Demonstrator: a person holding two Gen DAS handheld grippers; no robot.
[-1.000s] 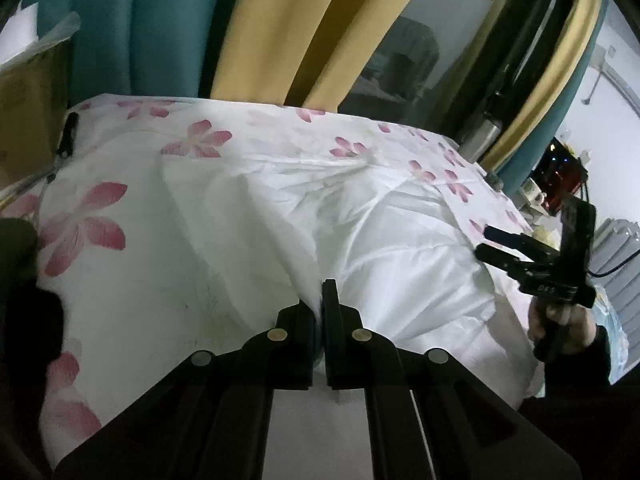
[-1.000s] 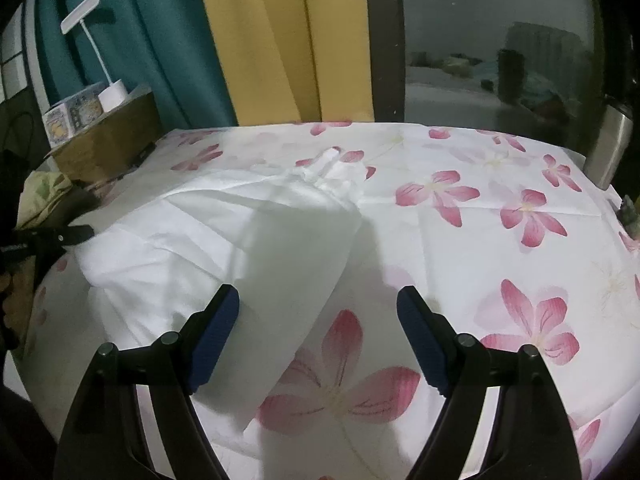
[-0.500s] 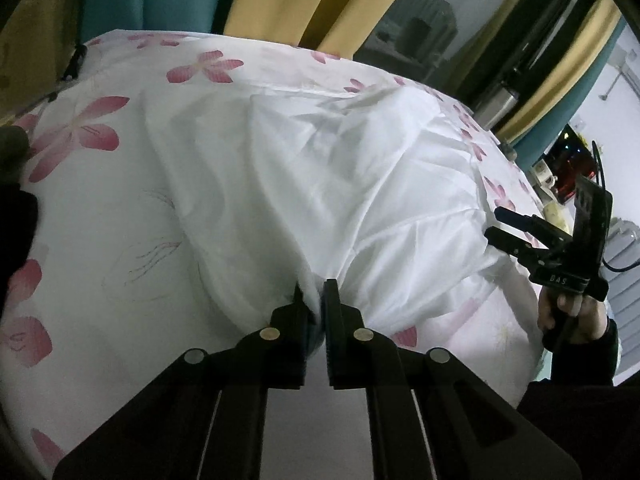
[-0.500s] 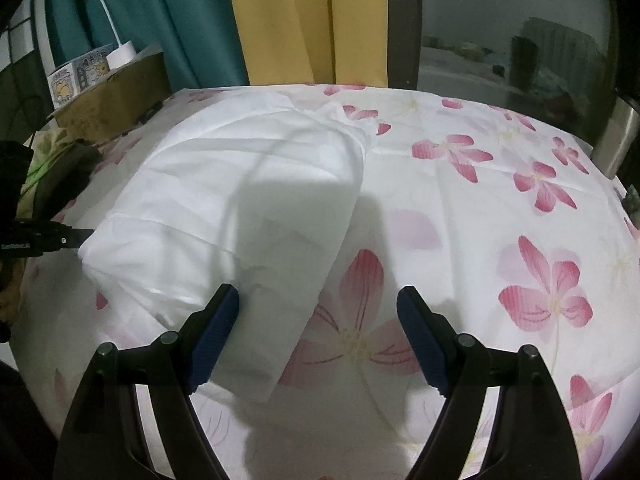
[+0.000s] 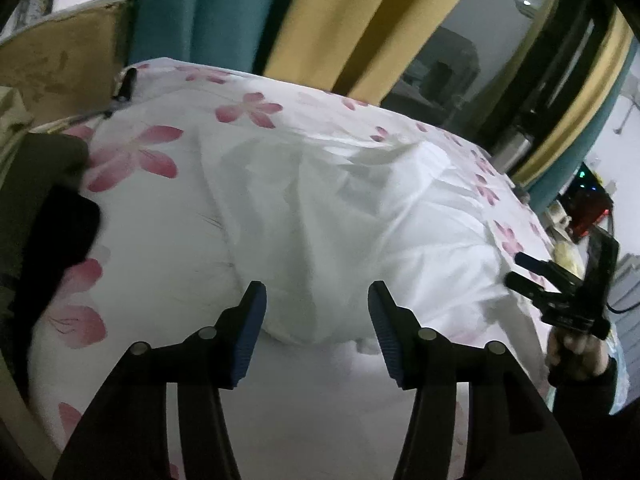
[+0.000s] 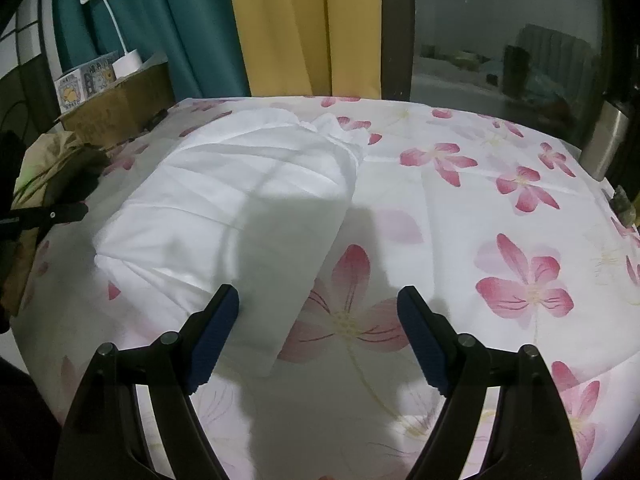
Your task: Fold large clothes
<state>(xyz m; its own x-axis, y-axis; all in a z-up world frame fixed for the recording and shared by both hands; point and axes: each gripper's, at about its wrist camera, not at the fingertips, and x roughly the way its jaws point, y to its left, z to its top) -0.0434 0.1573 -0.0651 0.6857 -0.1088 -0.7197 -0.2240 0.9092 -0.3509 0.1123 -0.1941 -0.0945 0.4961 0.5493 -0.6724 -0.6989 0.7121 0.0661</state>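
White garment (image 6: 236,208) folded into a thick, wrinkled bundle, lying on a bed (image 6: 500,208) covered by a sheet with pink flowers. Seen from the right wrist camera: bundle on the left half of the sheet, its near corner reaching down just beside the left finger of the right claw (image 6: 318,332). Right claw spread wide, nothing between its blue pads (image 6: 420,340), only flowered sheet and the garment's near corner below. Shadow of the claw falling across the garment's near half.

Seen from the left wrist camera: left claw (image 5: 316,328) with jaws just opened, pads clear of the cloth, the rounded near edge of the garment (image 5: 320,216) lying between and just ahead of them, not pinched. Right claw (image 5: 560,284) also visible at the right edge, gripped by a hand (image 5: 576,352) in a dark sleeve, hovering past the garment's far side.

Behind the bed: teal and yellow curtains (image 6: 280,28), dark window glass. At the bed's left corner: a cardboard box (image 6: 116,108) carrying a white lamp (image 6: 120,28). Dark cloth heaped beside the bed's left edge (image 6: 60,172).
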